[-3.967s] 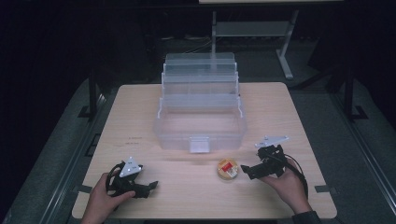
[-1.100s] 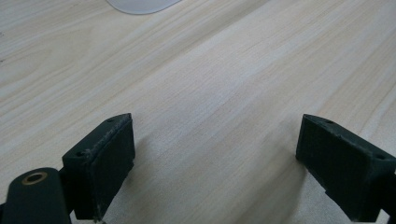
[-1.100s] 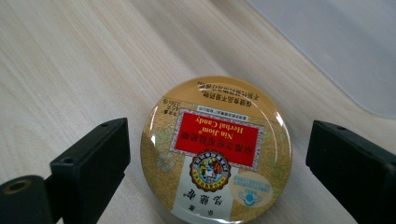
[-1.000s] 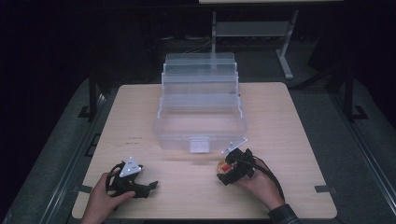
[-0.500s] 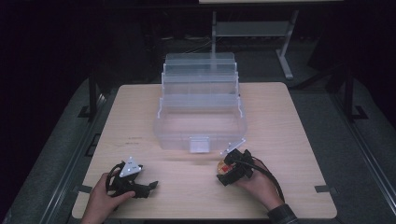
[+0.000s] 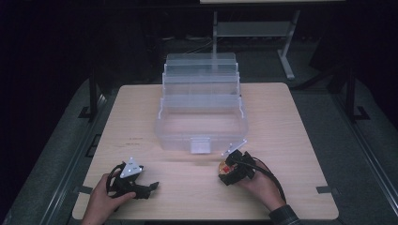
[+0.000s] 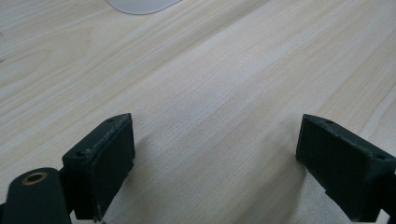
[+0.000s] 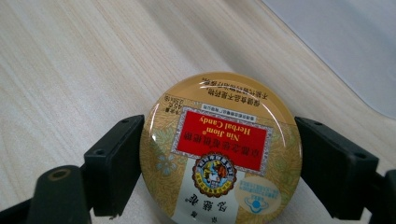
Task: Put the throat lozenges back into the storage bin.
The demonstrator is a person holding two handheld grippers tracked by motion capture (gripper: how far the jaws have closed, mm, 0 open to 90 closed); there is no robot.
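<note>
Right tool (image 6: 228, 172) low in the high view, just right of centre, clamped on a round gold candy tin (image 6: 226, 168) w/ red label; jaws just been closing, tin between them. In right gripper view, tin (image 8: 219, 149) sits centre-bottom of frame, lid up, both black pads pressed against its rim left & right, label text upside down, "Herbal Candy" legible. Tin lying flat on the light wood bench (image 6: 291, 140), near the front wall of the clear plastic box (image 6: 202, 122), which stands mid-frame w/ stepped tiers rising toward the top of the picture; small latch tab at the centre of its front edge. Pale corner of the box (image 8: 345, 42) also at upper right of the right gripper view. Left tool (image 6: 143, 188) at lower left of high view, gripped by a hand (image 6: 101, 201), resting on the bench well apart from tin & box. In left gripper view, jaws wide apart, bare wood grain (image 7: 210, 93) between them, nothing held; sliver of the box's pale edge (image 7: 140, 4) at top of frame. Right hand (image 6: 260, 185) & dark sleeve coming in from bottom right of high view, cable looping beside it.
</note>
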